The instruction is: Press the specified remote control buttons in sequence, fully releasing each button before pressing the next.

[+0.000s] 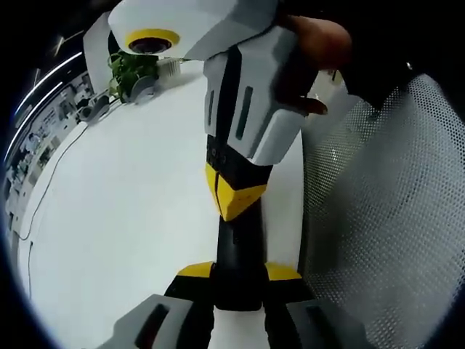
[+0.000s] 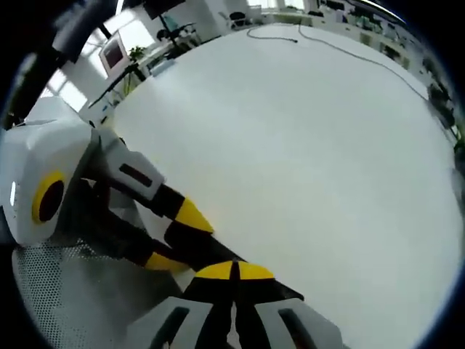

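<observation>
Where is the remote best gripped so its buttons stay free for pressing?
Probably at its tail end, pinched across the narrow sides, coming in along its length. The remote is a slim dark bar; the left gripper holds it that way, leaving the face open to the right gripper and its shut tips.

Looking at a wide white table (image 2: pixel 305 145), bare across the middle. Spotting a thin cable (image 2: pixel 341 51) trailing over the far part, a potted plant (image 1: pixel 134 73) sitting near the edge, and a grey mesh mat (image 1: pixel 385 218) lying alongside.
</observation>
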